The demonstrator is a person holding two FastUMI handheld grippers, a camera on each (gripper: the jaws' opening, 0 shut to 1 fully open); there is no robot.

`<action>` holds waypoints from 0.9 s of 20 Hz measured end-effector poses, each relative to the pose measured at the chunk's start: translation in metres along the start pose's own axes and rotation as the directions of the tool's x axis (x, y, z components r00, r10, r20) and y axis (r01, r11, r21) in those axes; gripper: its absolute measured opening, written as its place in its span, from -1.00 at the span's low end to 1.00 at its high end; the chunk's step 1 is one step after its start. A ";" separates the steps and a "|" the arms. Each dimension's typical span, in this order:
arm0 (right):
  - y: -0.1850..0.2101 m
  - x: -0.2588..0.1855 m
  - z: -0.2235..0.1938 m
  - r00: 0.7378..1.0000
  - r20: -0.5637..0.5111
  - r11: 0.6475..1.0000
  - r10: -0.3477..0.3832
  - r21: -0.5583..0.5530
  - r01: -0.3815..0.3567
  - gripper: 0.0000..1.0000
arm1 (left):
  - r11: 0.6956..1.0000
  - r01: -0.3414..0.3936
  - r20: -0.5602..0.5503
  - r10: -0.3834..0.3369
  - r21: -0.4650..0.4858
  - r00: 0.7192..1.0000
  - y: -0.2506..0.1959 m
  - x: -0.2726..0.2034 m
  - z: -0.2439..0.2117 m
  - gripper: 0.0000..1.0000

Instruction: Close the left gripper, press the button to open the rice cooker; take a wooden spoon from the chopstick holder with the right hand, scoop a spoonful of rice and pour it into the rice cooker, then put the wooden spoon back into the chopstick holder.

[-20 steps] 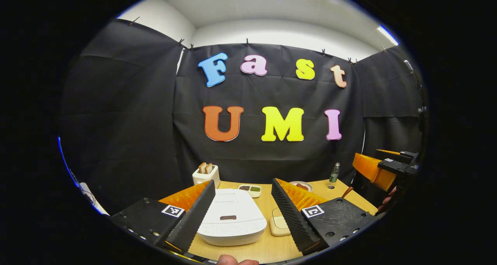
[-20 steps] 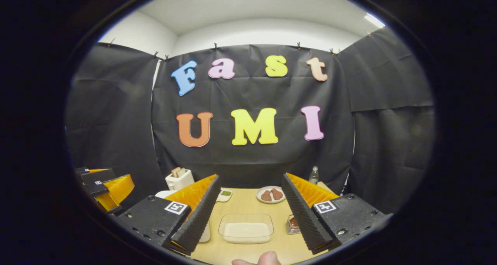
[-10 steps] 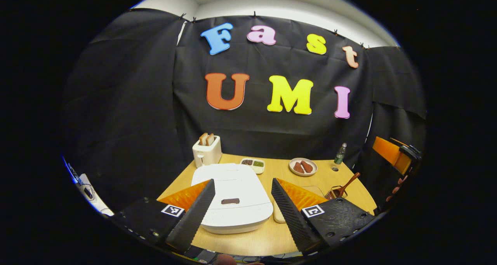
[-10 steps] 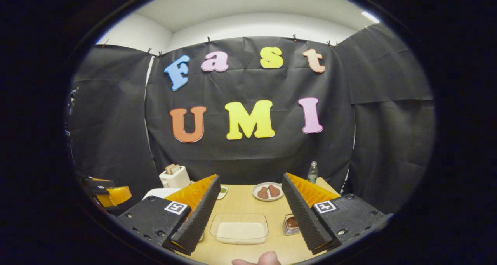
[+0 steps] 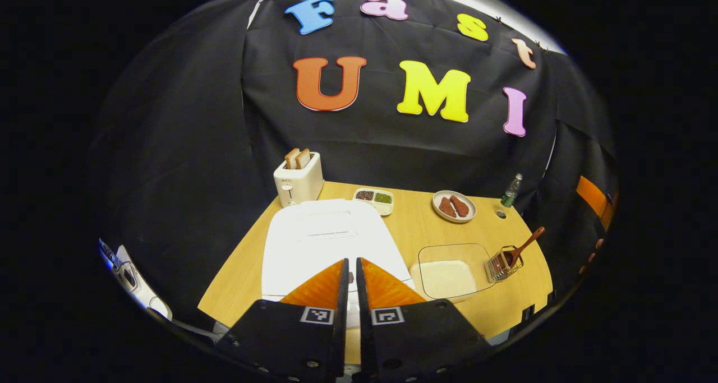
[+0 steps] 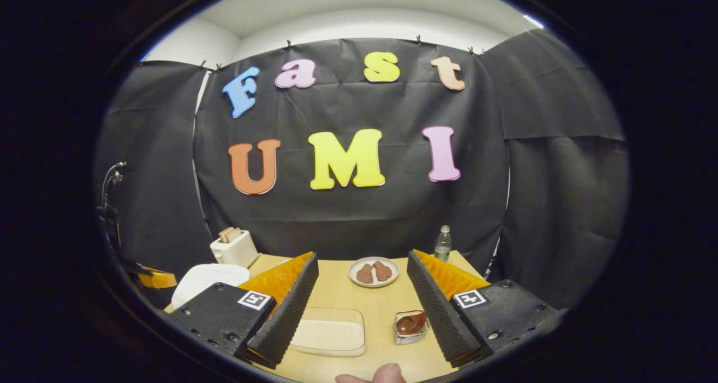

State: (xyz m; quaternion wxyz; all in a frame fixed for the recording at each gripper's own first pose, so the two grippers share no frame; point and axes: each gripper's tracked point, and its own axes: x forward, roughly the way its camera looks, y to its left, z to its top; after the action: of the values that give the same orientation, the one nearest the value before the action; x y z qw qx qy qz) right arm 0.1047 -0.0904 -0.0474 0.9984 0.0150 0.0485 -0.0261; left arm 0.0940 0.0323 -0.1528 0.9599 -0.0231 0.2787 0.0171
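My left gripper (image 5: 352, 266) is shut with nothing between its fingers, which hang over the front of the closed white rice cooker (image 5: 322, 237) and hide its button. To the cooker's right lies a clear container of rice (image 5: 449, 271). Beside that stands a wire chopstick holder (image 5: 501, 266) with a wooden spoon (image 5: 526, 244) leaning out of it. My right gripper (image 6: 362, 293) is open and empty, held above the rice container (image 6: 328, 335) and the holder (image 6: 410, 324). The rice cooker (image 6: 208, 276) lies at the left of the right gripper view.
A white toaster (image 5: 297, 178) with bread stands at the wooden table's (image 5: 409, 231) back left. A two-part condiment dish (image 5: 374, 199), a plate of meat (image 5: 454, 206) and a small bottle (image 5: 510, 189) line the back. Black cloth walls close the booth.
My left gripper's fingers have gone from wide open to shut, and its view has risen and tilted down over the cooker. My right gripper stayed open and drifted slightly.
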 end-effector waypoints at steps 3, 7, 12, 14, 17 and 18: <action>0.000 0.008 -0.001 0.999 0.011 0.999 0.033 0.015 -0.033 1.00 | 1.000 0.000 -0.046 0.001 0.018 0.999 0.008 0.020 -0.011 -0.89; -0.005 0.019 -0.011 0.999 -0.012 0.999 0.033 -0.007 -0.033 1.00 | 0.998 0.001 -0.118 -0.008 -0.055 0.993 0.017 0.048 -0.033 -1.00; -0.021 0.028 -0.027 0.998 -0.061 1.000 0.003 0.002 -0.003 0.99 | 0.991 -0.029 -0.174 0.006 -0.131 0.985 0.030 0.073 -0.051 -1.00; -0.024 0.032 -0.030 0.997 -0.079 1.000 -0.001 0.020 0.002 1.00 | 0.991 -0.028 -0.168 0.006 -0.132 0.986 0.030 0.076 -0.050 -1.00; -0.021 0.034 -0.028 0.997 -0.074 0.998 0.026 0.053 -0.022 1.00 | 0.991 -0.038 -0.203 0.011 -0.130 0.979 0.030 0.073 -0.057 -1.00; -0.022 0.035 -0.027 0.997 -0.072 0.998 0.023 0.054 -0.019 1.00 | 0.989 -0.040 -0.205 0.010 -0.143 0.979 0.031 0.075 -0.059 -1.00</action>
State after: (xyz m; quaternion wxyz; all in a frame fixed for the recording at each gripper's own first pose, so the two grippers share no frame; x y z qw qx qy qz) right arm 0.1360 -0.1131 -0.0781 0.9954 0.0430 0.0838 -0.0163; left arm 0.1242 0.0618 -0.2434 0.9218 -0.0918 0.3736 0.0471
